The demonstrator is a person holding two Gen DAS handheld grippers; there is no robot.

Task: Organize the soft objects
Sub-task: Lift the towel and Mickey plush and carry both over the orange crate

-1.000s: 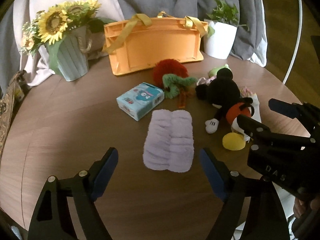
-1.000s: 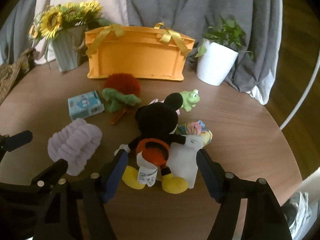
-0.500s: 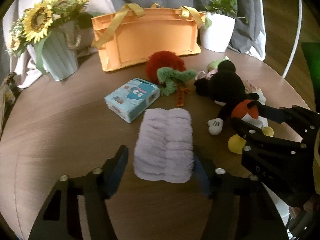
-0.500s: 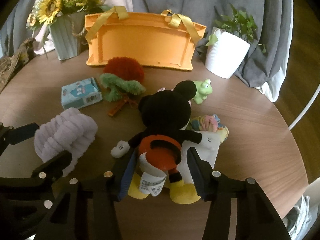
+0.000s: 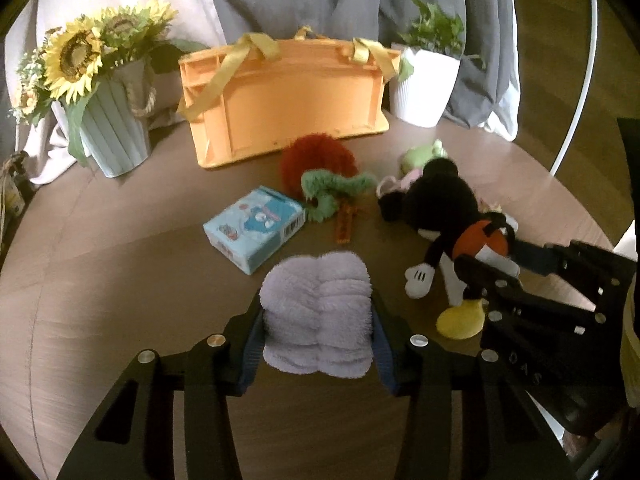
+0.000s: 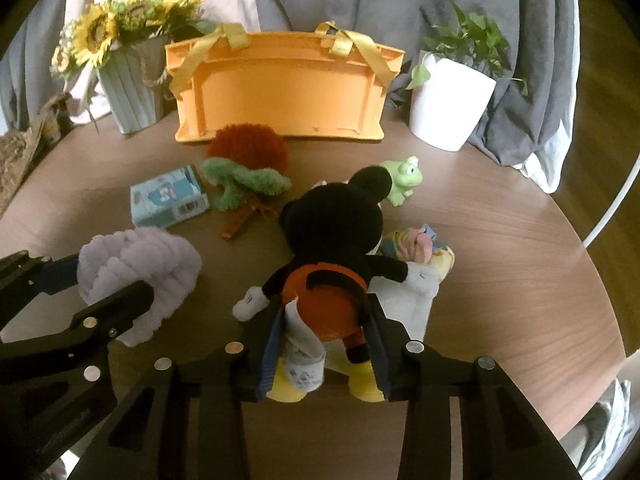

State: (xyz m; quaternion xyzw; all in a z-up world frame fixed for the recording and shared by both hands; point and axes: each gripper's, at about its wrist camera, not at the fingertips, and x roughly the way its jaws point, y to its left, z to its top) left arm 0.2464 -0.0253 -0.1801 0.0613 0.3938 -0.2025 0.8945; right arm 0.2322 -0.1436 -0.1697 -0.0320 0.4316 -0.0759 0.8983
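Round wooden table (image 5: 120,280); orange basket (image 5: 288,96) at 12 o'clock, on its side against the drapes. Mouse plush (image 6: 332,248) at centre: right gripper (image 6: 324,354) just closed, fingers pinching its red shorts. Lilac fluffy pad (image 5: 316,316) at 9 o'clock of the plush: left gripper (image 5: 316,344) just closed, pinching both sides.

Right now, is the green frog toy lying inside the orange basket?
No, the green frog toy sits on the table, in front of the orange basket and beside the mouse plush.
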